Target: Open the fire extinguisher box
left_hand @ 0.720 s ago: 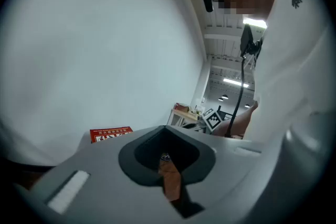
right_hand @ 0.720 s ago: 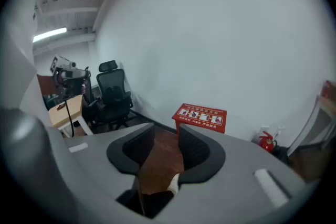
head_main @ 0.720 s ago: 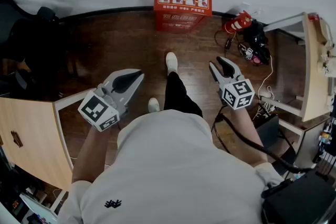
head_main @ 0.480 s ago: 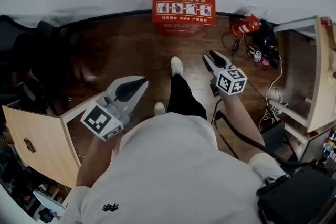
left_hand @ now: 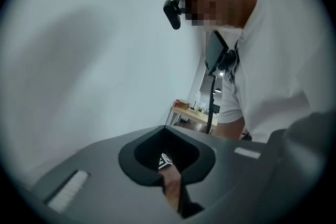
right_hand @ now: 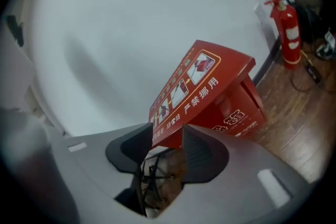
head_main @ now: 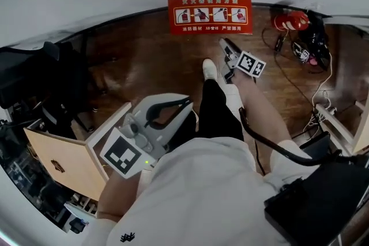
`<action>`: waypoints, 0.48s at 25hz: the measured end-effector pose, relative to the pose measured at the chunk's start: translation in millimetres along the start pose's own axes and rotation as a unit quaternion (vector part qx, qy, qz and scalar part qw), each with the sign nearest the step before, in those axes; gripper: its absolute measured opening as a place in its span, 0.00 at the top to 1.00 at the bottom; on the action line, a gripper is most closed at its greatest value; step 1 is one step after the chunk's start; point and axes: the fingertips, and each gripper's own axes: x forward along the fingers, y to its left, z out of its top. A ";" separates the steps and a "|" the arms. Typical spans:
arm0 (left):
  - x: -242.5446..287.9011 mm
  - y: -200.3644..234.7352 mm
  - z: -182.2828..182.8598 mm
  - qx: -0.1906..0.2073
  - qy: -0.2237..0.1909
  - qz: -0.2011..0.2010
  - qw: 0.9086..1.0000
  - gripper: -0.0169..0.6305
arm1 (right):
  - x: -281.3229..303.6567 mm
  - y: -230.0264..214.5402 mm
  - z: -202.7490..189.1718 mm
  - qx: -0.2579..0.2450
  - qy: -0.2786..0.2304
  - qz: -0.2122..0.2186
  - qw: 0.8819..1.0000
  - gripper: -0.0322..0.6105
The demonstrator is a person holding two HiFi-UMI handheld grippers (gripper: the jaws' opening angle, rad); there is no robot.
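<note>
Box point(right_hand: 239, 113) looks stiff, light; I'd hook lid point(right_hand: 197, 78) front lip; right gripper point(right_hand: 167, 132) agape, empty; left gripper point(head_main: 185, 103) pinched together, empty.

Dark wood floor point(head_main: 144, 55): red box point(head_main: 210, 12) at wall, extinguisher point(head_main: 291, 21), cables point(head_main: 326, 80), chair point(head_main: 34, 75).

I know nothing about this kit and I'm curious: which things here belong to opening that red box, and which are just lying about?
Part of the job:
- red fire extinguisher box with pictures on its lid, against the wall
- right gripper, jaws open, close to it
- left gripper, near the person's body

Lying about:
- red fire extinguisher
- black office chair
- light wooden board
- tangle of cables
</note>
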 end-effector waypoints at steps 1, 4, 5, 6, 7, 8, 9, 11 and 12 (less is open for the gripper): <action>2.9 1.8 -2.1 -0.002 0.003 -0.003 1.000 0.98 | 8.5 -7.0 2.6 0.022 -0.012 -0.001 1.000 0.69; 4.6 4.3 -9.9 -0.018 0.011 -0.004 1.000 0.98 | 25.7 -28.8 4.7 0.071 -0.045 -0.014 0.996 0.69; 3.2 3.9 -12.5 -0.023 0.014 -0.004 1.000 0.98 | 28.0 -33.2 5.4 0.086 -0.058 -0.013 0.995 0.72; 1.2 3.2 -15.4 -0.027 0.017 -0.005 0.999 0.98 | 28.4 -35.9 6.2 0.101 -0.069 -0.008 0.992 0.76; -1.0 2.5 -18.5 -0.032 0.021 -0.006 0.999 0.98 | 27.9 -37.7 6.4 0.114 -0.076 -0.002 0.991 0.74; -3.0 2.2 -21.6 -0.037 0.024 -0.008 0.999 0.98 | 27.4 -39.5 5.9 0.121 -0.078 0.001 0.990 0.64; -4.8 2.5 -24.4 -0.043 0.028 -0.008 0.999 0.98 | 27.4 -41.4 5.2 0.125 -0.078 -0.001 0.989 0.63; -7.6 3.6 -29.3 -0.050 0.034 -0.008 0.998 0.98 | 29.1 -45.0 5.7 0.136 -0.081 -0.007 0.987 0.63; -8.3 4.4 -31.5 -0.051 0.035 -0.008 0.998 0.98 | 31.2 -46.1 7.1 0.138 -0.081 -0.008 0.987 0.65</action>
